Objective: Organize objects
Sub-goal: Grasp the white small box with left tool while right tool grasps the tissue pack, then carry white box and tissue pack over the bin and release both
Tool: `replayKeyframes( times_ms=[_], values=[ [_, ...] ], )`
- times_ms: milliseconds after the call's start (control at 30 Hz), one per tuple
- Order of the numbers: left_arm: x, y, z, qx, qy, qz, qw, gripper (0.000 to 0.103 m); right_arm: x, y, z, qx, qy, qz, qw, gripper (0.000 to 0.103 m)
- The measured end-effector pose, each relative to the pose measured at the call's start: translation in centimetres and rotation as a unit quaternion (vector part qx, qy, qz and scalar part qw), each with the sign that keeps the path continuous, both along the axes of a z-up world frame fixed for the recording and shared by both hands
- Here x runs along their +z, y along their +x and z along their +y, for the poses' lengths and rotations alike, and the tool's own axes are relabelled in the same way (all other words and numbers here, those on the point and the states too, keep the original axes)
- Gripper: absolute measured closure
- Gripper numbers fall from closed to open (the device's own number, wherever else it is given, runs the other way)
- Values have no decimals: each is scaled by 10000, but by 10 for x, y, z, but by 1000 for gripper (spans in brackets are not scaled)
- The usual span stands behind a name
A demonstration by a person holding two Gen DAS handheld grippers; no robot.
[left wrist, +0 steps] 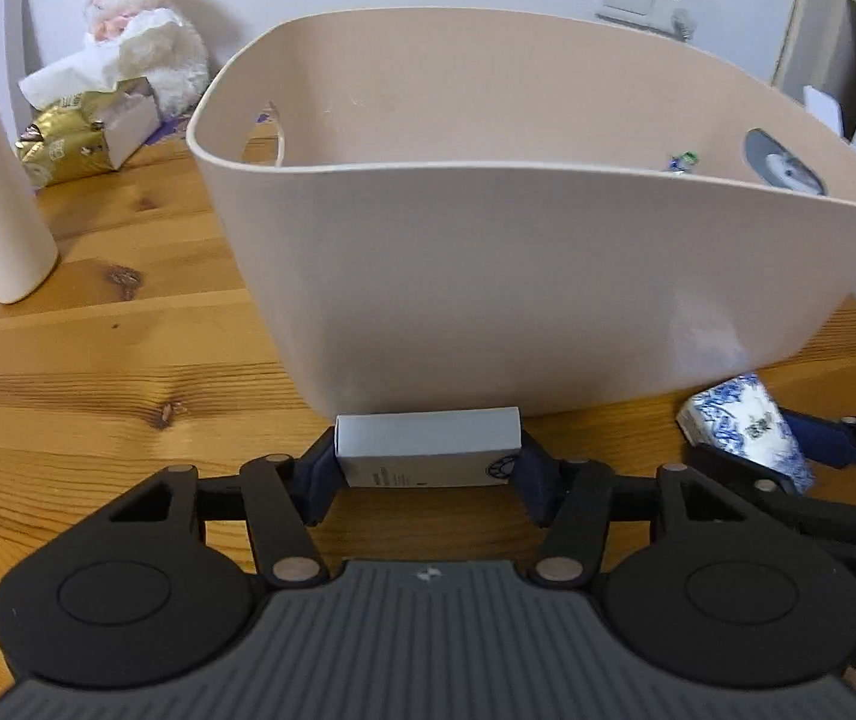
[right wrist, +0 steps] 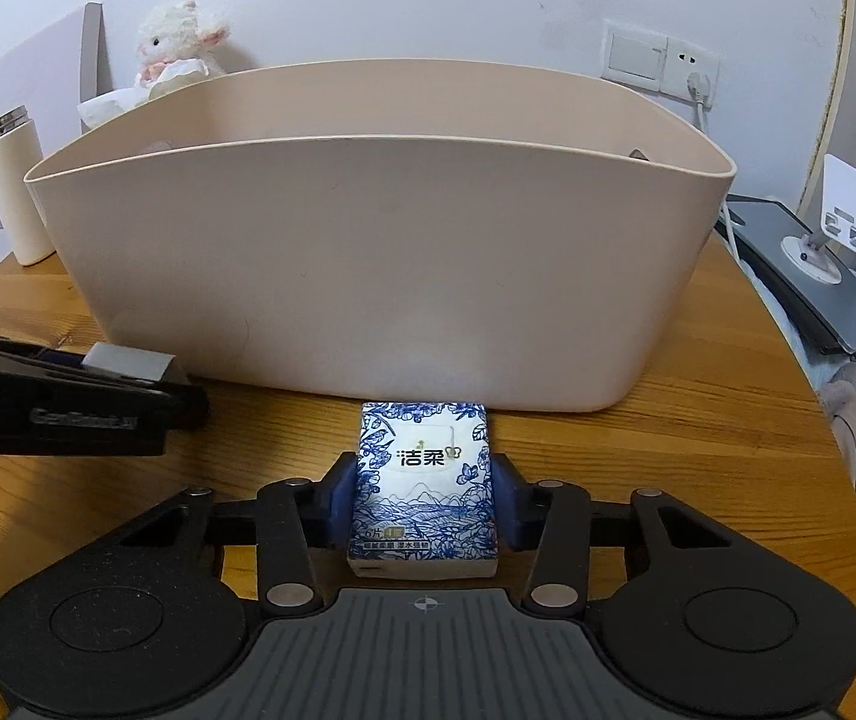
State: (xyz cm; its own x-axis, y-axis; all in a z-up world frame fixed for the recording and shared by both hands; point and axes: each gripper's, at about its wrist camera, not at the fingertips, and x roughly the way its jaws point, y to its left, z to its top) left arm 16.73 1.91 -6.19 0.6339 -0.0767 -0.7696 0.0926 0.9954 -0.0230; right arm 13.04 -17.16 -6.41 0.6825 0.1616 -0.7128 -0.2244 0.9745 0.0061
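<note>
Tissue pack [right wrist: 425, 489] first: it's a soft pocket pack in slick printed film, light as anything, so I'd guess it squashes and can slide if pinched too hard or too near one end. The right gripper [right wrist: 425, 495] has it clamped across the narrow sides, about mid-length, which looks like the sensible spot. The small grey box [left wrist: 427, 447] in the left gripper [left wrist: 428, 471] is thin cardboard, stiff-ish but easy to dent, also probably very light; the pads hold it by its two short ends, with the long face toward the camera.

Both things sit low over the wooden table [left wrist: 98, 360], just in front of the near wall of the beige bin [left wrist: 488, 276], not in it yet. Can't tell if either is touching the tabletop.

Pose-wise, both grippers point level at the bin, side by side, left one's box showing at the edge of the right view. They'd need to go up over the rim, I reckon.
</note>
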Motion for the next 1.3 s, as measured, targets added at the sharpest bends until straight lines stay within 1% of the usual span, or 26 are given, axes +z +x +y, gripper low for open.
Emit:
replayKeyframes(
  times_ms=[67,200,333,467,667,767,933,1067,1167,1300],
  values=[
    [3,-3,3,-29,-41,23,10000,43,1,-3,0,5,-14,10,10000,61],
    [15,-16,-2,-170,295,-277,9990,43,8,-10,-4,0,-82,-83,9999,61],
    [33,-30,-3,-289,284,-467,9981,43,24,-18,-9,-18,-92,-242,9997,61],
    [55,-45,-6,-388,355,-733,9959,43,45,-29,-13,-6,-116,-511,9986,61],
    [90,-58,-5,-436,285,-1096,9926,43,79,-41,-19,-12,-41,-964,9953,61],
    [104,-62,-5,-439,317,-1291,9902,43,95,-42,-21,-41,-9,-1201,9928,61],
    [122,-50,-4,-370,359,-1486,9876,43,117,-36,-23,-104,12,-1541,9880,61],
    [133,-30,-9,-277,479,-1612,9854,43,130,-22,-23,-169,-5,-1765,9842,61],
    [136,-12,-12,-158,469,-1595,9860,43,133,-4,-22,-253,81,-1743,9843,61],
    [128,15,-17,-133,531,-1381,9889,43,128,22,-20,-351,106,-1539,9874,61]
  ],
)
